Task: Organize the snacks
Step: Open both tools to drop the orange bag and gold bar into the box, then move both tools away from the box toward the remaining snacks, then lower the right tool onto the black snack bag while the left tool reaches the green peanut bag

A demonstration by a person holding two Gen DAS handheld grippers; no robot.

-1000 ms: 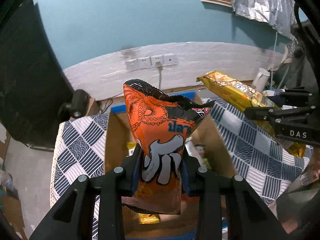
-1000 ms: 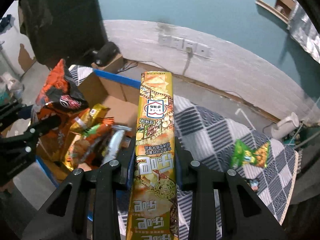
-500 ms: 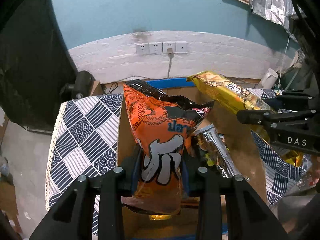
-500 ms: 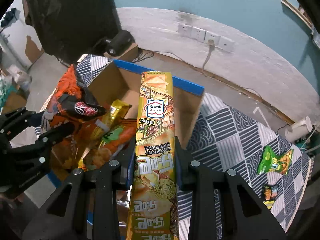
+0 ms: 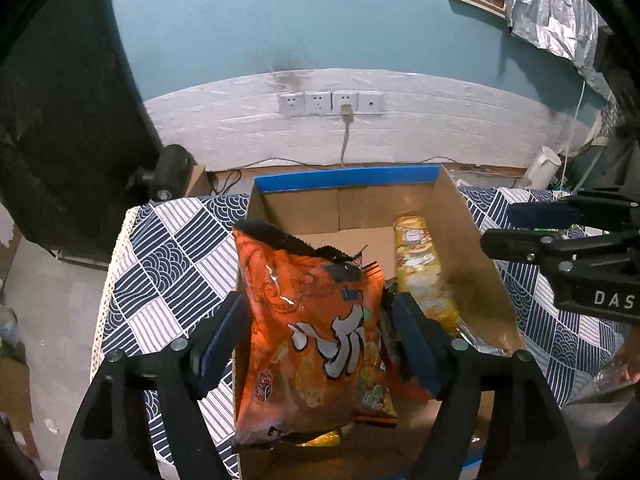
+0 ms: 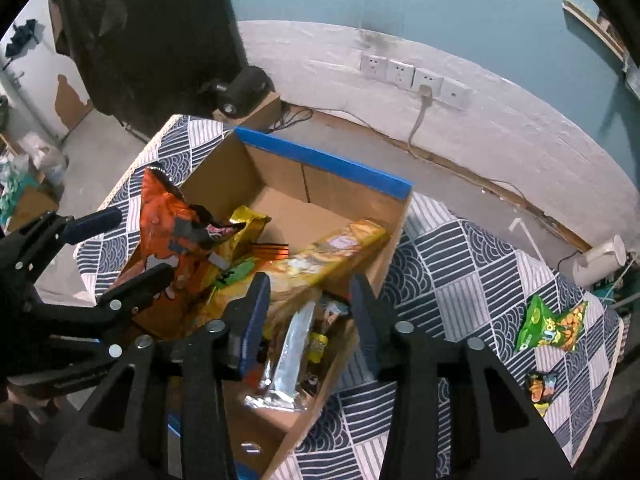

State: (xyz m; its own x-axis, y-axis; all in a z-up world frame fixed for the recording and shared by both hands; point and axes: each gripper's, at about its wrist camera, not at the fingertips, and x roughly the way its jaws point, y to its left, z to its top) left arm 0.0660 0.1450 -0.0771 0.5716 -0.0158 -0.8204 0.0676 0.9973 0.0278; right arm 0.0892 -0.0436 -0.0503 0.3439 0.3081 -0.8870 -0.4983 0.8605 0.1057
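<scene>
Filling the cardboard box (image 6: 352, 184) on the patterned cloth (image 6: 452, 264), snacks pile up: the long yellow pack (image 5: 420, 264) lies right, the orange bag (image 5: 312, 332) left. Both grippers, left (image 5: 320, 340) and right (image 6: 308, 312), gape empty. Remaining green packet (image 6: 548, 324) looks light, crinkly; pinch its edge seam.

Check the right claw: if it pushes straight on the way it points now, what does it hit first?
Most likely the long yellow snack pack, lying just beyond the open right claw inside the cardboard box. Depth is unclear in the fisheye; the silver packet lies lower, near the same line.
</scene>
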